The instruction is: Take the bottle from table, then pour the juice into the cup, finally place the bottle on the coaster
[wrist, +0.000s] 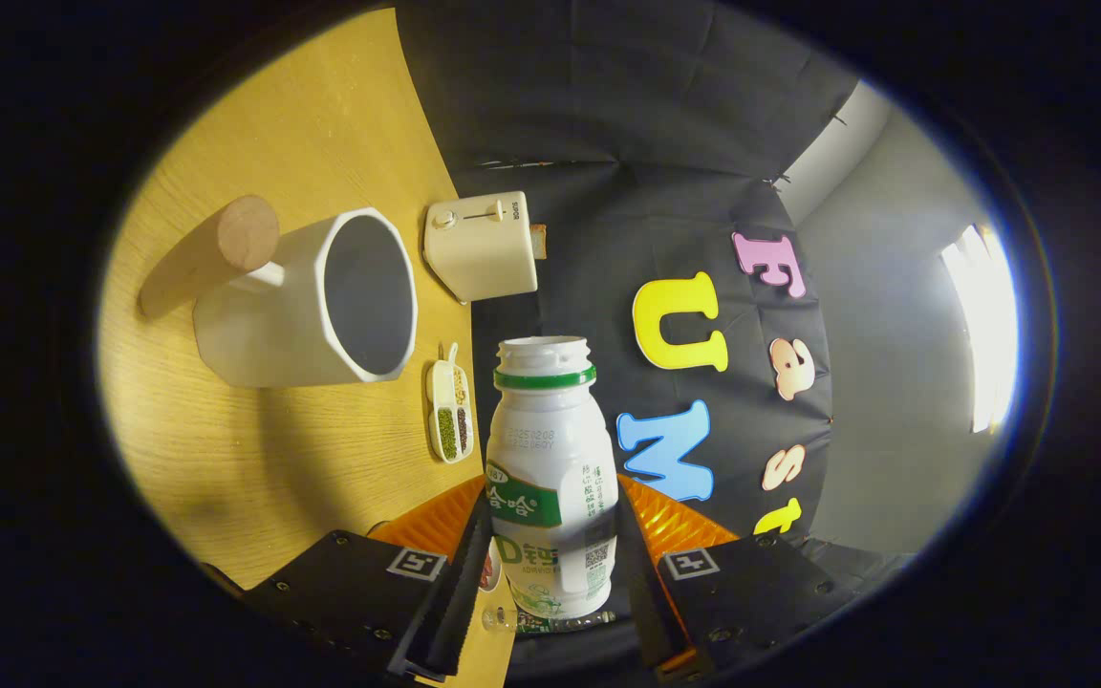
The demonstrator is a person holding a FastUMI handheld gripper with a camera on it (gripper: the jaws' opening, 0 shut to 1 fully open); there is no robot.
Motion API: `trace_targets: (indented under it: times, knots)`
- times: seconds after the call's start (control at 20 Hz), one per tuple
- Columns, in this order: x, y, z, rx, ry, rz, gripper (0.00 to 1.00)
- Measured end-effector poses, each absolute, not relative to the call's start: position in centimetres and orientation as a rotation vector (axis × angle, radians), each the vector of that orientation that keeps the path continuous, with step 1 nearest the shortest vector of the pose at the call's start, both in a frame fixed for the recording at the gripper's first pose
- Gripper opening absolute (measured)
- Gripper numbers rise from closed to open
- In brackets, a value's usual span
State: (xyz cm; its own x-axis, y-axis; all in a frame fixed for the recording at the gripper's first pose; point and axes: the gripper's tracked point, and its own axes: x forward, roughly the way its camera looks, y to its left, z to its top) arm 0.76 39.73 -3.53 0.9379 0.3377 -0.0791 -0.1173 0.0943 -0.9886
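A handheld gripper (550, 583) is holding a small white plastic juice bottle (550, 468) clamped between its two fingers, which are pressing on the lower body from either side, below the green-banded neck. The bottle's mouth is open, with no cap on it, and it is pointing ahead of the fingers, tipped toward the wooden table (302, 115), so that the whole scene is appearing rolled sideways. Beyond and beside the bottle's neck a white faceted cup (321, 301) with a round wooden handle (247, 232) is waiting, its dark opening facing the bottle but still apart from the mouth; no liquid is showing at the lip or in the cup. A small divided dish of beans (449, 413) is lying between cup and bottle, and a cream toaster (482, 245) is sitting farther back. The bottle is looking light and thin-walled, likely to give under a hard squeeze, with a glossy label that may be slippery; the hold low on the body is seeming sound, keeping the mouth free for pouring. The coaster cannot be told here.
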Motion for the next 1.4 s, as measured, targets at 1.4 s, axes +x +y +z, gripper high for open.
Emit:
trace_targets:
  times: [1.4]
  knots:
    - [0.42,40.47,-3.25,-1.589,-0.291,0.338,0.68]
